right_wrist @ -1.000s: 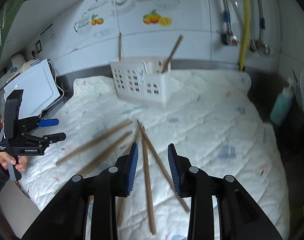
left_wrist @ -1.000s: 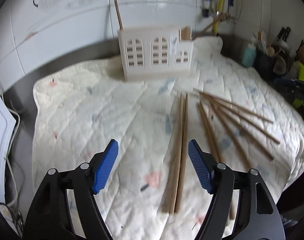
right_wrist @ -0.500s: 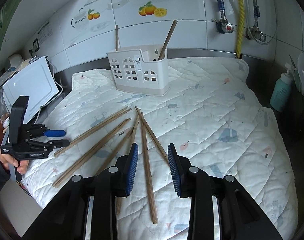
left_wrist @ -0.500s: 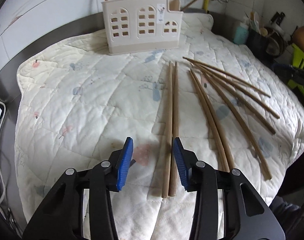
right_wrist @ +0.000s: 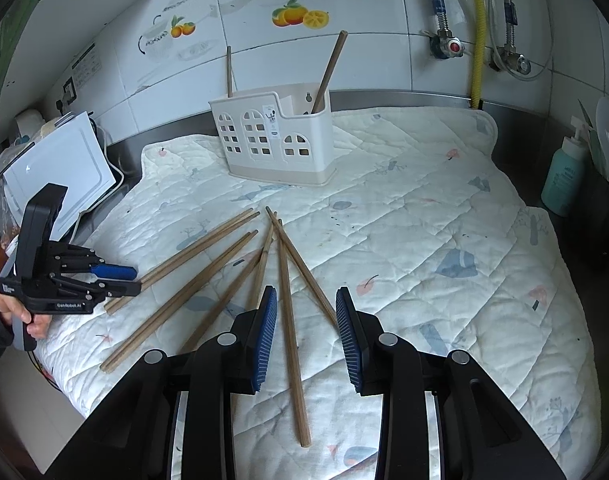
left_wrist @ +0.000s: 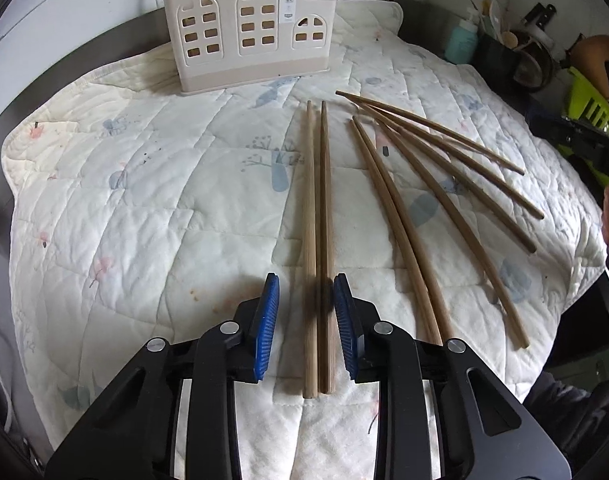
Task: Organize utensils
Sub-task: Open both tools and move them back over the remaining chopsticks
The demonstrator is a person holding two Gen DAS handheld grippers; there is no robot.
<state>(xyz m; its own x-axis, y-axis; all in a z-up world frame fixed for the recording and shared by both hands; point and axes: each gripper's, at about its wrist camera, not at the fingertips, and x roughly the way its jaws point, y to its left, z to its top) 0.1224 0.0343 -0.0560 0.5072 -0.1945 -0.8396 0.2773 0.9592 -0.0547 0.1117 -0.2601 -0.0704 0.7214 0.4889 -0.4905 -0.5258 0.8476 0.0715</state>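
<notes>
Left wrist view: a pair of wooden chopsticks (left_wrist: 318, 240) lies side by side on the quilted mat (left_wrist: 144, 200), thick ends toward the camera, and the left gripper (left_wrist: 306, 312) straddles that pair near those ends — its jaws have just been closing, yet a gap shows between each blue pad and the wood, so nothing is gripped. To the right of the pair five more loose chopsticks (left_wrist: 432, 200) fan out across the mat, their thin tips drawn together toward the far side. Beyond them stands the cream utensil holder (left_wrist: 248, 36) with arched window cut-outs, upright near the mat's far edge, with two sticks leaning out of it. From the right wrist view the right gripper (right_wrist: 306, 332) hangs over the near part of the mat with its jaws partly apart and holding nothing — one chopstick (right_wrist: 290, 332) lies on the mat below the gap. At the left of that view a hand (right_wrist: 22, 312) holds the left gripper at the mat's edge. A teal soap bottle (right_wrist: 564, 172) stands off the mat at the right.
</notes>
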